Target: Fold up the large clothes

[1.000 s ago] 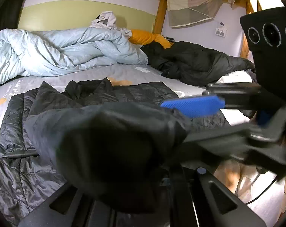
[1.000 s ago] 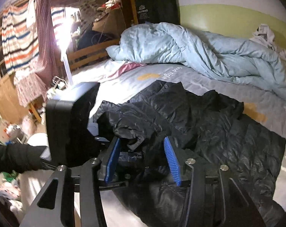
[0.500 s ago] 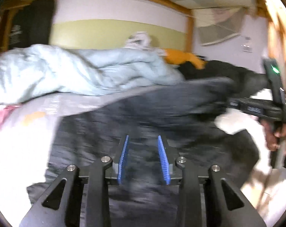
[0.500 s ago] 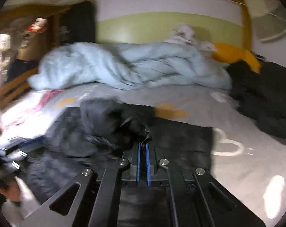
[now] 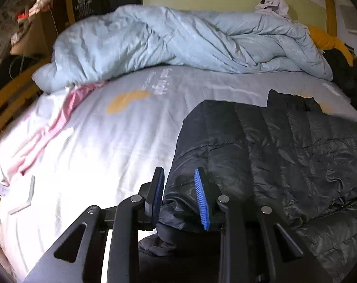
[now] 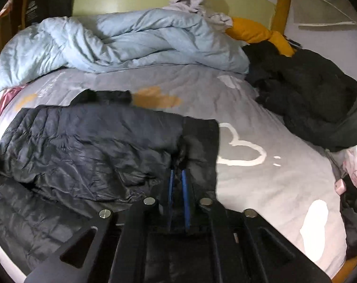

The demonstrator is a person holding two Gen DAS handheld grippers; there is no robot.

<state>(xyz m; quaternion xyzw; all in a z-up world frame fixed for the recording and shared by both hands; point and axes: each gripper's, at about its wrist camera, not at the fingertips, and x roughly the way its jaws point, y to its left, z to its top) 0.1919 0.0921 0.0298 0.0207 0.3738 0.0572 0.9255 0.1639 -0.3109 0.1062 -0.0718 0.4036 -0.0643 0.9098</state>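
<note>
Two wrist views show one black puffer jacket (image 5: 284, 146) lying on the grey bedsheet (image 5: 112, 141), partly folded. From the left wrist, the left gripper (image 5: 179, 195) sits at the jacket's near left edge, blue pads standing somewhat apart with a bunched roll of the dark fabric between them; its jaws have just been closing slightly, yet whether the pads actually press the cloth cannot be told. The jacket's left side reads as a straight folded edge running away toward the far collar, with bare sheet to its left and a crumpled pale blue duvet (image 5: 178, 40) along the far side. From the right wrist, the right gripper (image 6: 178, 188) has its pads nearly together, pinched on a thin ridge of jacket (image 6: 88, 146) fabric at the garment's right side; its jaws have just been opening a touch after clamping tight. One sleeve or side panel lies laid over the body, wrinkled rather than flat. A second dark garment (image 6: 308, 99) waits heaped at the far right. By my reading, the side folds are mostly in; smoothing, the lengthwise fold and the other garment remain.
</note>
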